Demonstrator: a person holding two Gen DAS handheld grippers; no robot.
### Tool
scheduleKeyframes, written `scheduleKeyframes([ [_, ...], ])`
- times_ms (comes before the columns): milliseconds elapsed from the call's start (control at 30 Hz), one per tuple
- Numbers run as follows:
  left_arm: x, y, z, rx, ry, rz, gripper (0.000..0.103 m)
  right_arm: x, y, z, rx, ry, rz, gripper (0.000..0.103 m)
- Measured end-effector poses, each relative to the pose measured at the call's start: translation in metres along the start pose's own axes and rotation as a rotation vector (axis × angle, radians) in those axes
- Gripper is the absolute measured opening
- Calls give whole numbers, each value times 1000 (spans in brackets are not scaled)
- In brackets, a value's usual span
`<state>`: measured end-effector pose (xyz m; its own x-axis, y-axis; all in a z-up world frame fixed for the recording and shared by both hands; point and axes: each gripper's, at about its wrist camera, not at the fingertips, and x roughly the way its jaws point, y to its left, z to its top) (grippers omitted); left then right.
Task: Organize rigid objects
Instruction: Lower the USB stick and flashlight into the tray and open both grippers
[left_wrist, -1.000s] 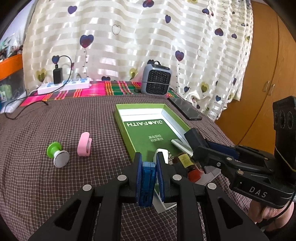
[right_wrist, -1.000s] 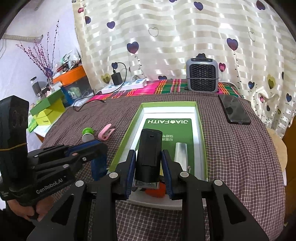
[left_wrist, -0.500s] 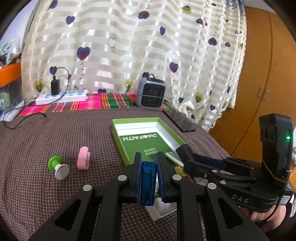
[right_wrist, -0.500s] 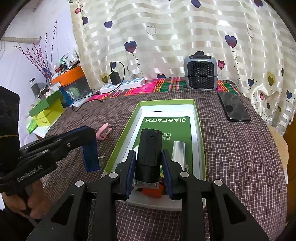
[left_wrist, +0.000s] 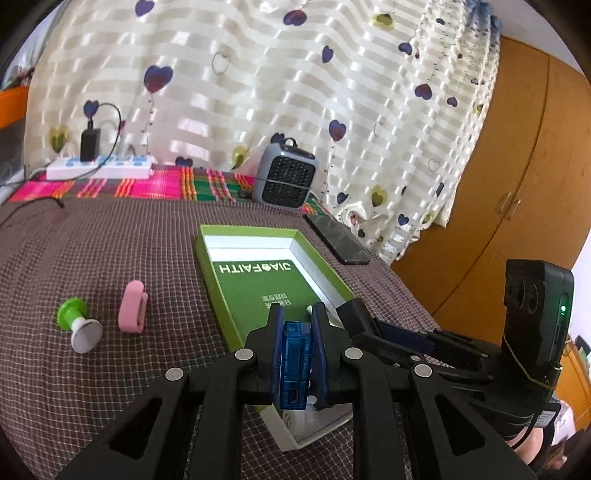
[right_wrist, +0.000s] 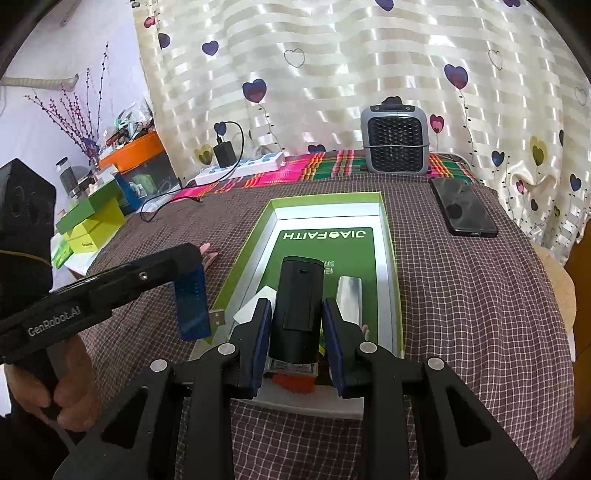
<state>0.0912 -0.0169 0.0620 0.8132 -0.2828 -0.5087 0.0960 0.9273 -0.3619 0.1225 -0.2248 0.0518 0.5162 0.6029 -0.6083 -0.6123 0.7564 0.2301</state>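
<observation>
A checked-cloth bench (right_wrist: 461, 295) carries an open green box (right_wrist: 384, 236). Above the box's near end, the right gripper (right_wrist: 297, 325) has its jaws clamped on an upright black cylinder (right_wrist: 300, 302). The left gripper (left_wrist: 298, 347), beside the box's left rim, pinches a translucent blue USB device (left_wrist: 294, 365) between narrowly parted jaws.
</observation>
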Motion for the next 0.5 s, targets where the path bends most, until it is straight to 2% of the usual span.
scheduleKeyframes([
  [200,12,1,-1,3,23,10,15,3,-2,-1,4,6,2,29],
  [500,21,-5,-3,54,23,84,15,8,-2,-3,5,20,7,29],
])
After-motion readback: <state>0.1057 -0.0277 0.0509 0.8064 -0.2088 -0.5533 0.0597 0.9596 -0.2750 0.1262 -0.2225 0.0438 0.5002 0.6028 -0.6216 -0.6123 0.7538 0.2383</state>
